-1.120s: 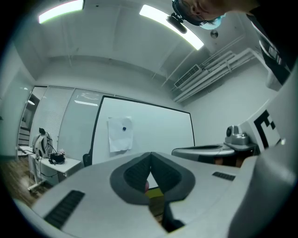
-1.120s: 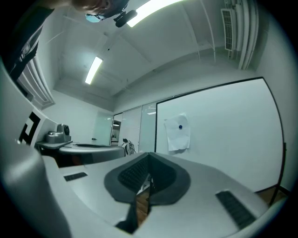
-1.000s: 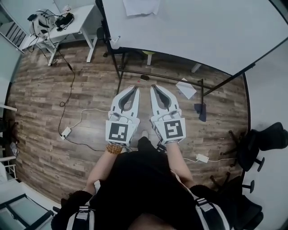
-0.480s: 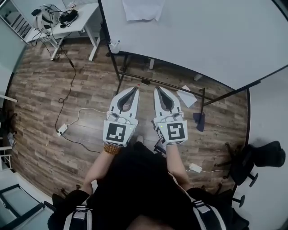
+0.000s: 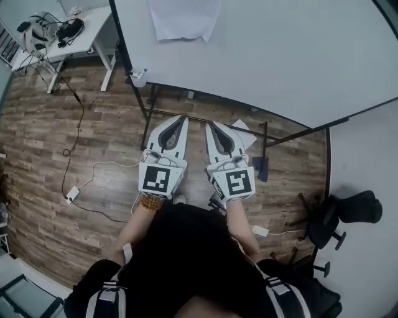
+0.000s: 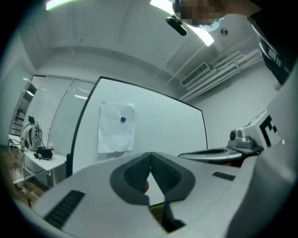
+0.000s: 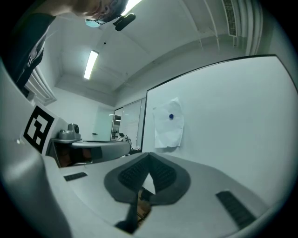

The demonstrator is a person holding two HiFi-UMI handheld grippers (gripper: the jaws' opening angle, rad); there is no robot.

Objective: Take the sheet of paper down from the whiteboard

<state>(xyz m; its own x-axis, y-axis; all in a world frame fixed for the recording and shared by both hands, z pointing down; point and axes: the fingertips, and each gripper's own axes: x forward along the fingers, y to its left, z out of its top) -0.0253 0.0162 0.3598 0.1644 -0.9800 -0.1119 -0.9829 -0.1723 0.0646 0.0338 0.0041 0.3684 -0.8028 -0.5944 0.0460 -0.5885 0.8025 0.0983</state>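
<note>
A white sheet of paper hangs on the whiteboard, pinned by a small blue magnet. In the left gripper view the sheet is up and to the left of my jaws; in the right gripper view the same sheet sits just above and right of them. My left gripper and right gripper are side by side below the board's lower edge, both shut and empty, well short of the sheet.
The whiteboard stands on a black frame over wood flooring. A white desk with a headset and cables is at the upper left. A loose paper lies on the floor under the board. A black office chair stands at the right.
Both grippers have moved forward together toward the whiteboard, which now fills more of the head view. The sheet appears larger and nearer. Jaws stayed shut.
</note>
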